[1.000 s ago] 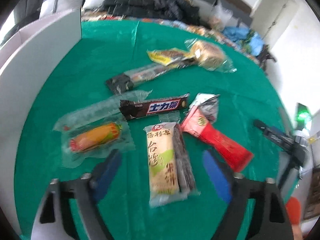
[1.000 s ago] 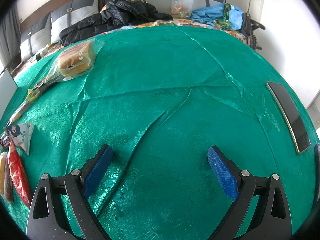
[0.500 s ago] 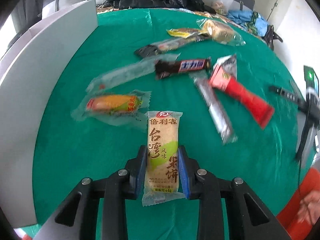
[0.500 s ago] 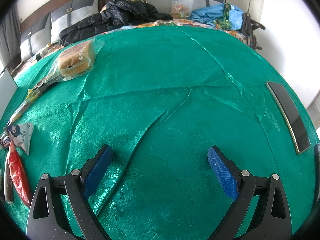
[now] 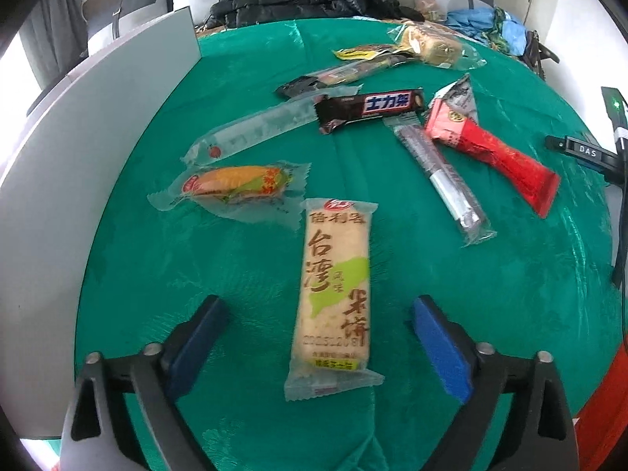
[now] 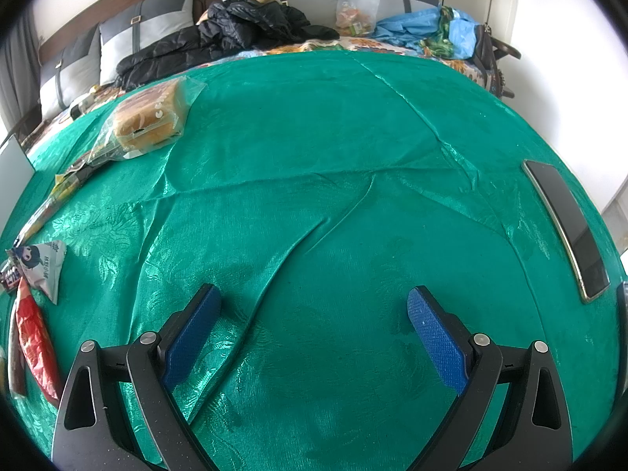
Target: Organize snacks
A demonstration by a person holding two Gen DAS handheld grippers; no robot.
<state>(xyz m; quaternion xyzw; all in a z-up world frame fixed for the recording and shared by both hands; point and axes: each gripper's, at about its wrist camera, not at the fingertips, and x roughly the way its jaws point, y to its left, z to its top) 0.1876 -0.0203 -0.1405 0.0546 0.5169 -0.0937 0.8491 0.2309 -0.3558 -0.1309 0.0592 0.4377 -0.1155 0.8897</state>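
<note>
We see the left gripper (image 5: 316, 327) with its blue pads spread wide, and the rice cracker pack (image 5: 335, 286) lies lengthwise on the green tablecloth (image 5: 235, 271) between them, touched by neither pad. From that pack, the corn sausage pack (image 5: 233, 186) sits at about ten o'clock, just beside its top corner. Farther out at eleven o'clock lies a long clear wrapper (image 5: 257, 131), whose far end meets the dark chocolate bar (image 5: 371, 108) at roughly twelve o'clock. At one o'clock a silver stick pack (image 5: 437, 168) runs diagonally, and the red pouch (image 5: 494, 155) lies just beside it at two o'clock, its upper end resting against a small grey triangular sachet (image 5: 459, 96). Beyond the chocolate bar, a dark slim pack (image 5: 337, 74), a yellow packet (image 5: 361, 53) and a bagged bread (image 5: 433, 47) lie toward the far edge. A grey board (image 5: 74, 149) stands along the nine o'clock side.

The right gripper (image 6: 314, 318) hovers over bare cloth with its fingers held wide apart, gripping nothing. In its view the bagged bread (image 6: 151, 117) sits at ten o'clock, the red pouch (image 6: 33, 347) at nine o'clock near the edge, and a dark phone (image 6: 567, 227) at two o'clock. A brownish strip at the far left edge is probably the silver stick pack, though it is too cropped to be sure.
</note>
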